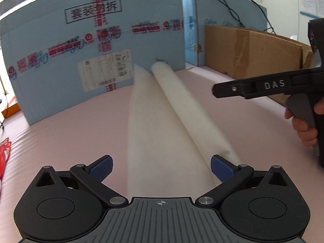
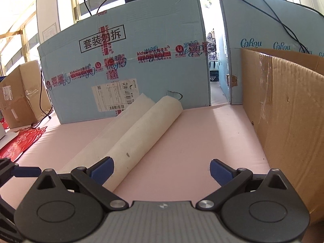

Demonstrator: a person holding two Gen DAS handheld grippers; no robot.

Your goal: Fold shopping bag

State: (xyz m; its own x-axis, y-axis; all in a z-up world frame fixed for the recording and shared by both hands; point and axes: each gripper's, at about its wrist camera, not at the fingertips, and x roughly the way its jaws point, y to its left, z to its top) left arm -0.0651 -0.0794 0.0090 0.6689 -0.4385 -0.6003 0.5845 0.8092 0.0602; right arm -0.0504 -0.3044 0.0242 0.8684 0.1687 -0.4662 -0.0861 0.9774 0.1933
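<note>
The white cloth shopping bag lies lengthwise on the pink table, flat on its left side and rolled over into a long fold on its right. My left gripper is open above the bag's near end, nothing between its blue pads. In the right wrist view the same bag runs from the near left toward the blue box. My right gripper is open over bare table just right of the fold; its left pad sits over the fold's edge. The right gripper body also shows, held by a hand.
A tall light-blue carton stands at the bag's far end, with a second blue carton to its right. A brown cardboard box walls the right side. Red printed sheets lie at the left edge, with more brown boxes behind.
</note>
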